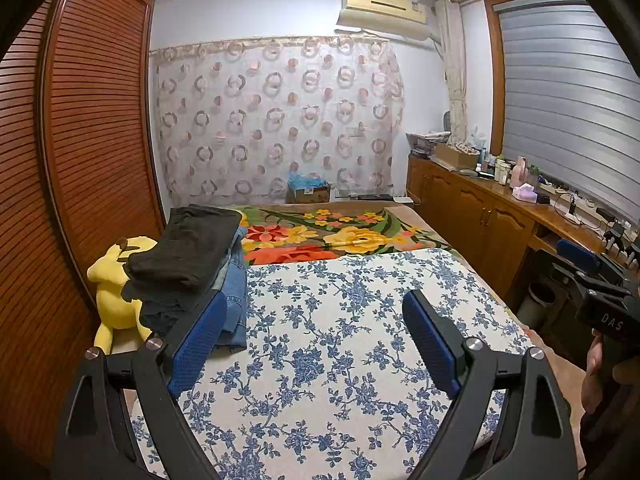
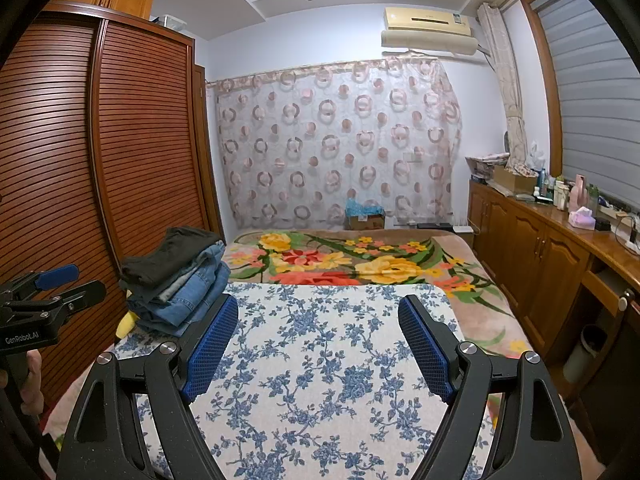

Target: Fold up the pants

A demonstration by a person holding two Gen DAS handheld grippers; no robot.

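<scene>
Left gripper (image 1: pixel 316 340), marked "GenRobot.AI", and right gripper (image 2: pixel 318 340), marked "DAS": both spread, nothing between pads. Folded pants (image 2: pixel 180 276) stacked at left on blue-floral board (image 2: pixel 320 380).

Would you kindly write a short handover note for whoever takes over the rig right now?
Left tongs: open, empty, above the blue-flowered sheet.
Right tongs: open, empty, above the same sheet.
Pants: a folded stack, black pair on top and jeans beneath, sits at the sheet's far left corner beside a yellow plush toy.
Done: that stack looks folded.
Left: no unfolded pants in view; check for more.
</scene>
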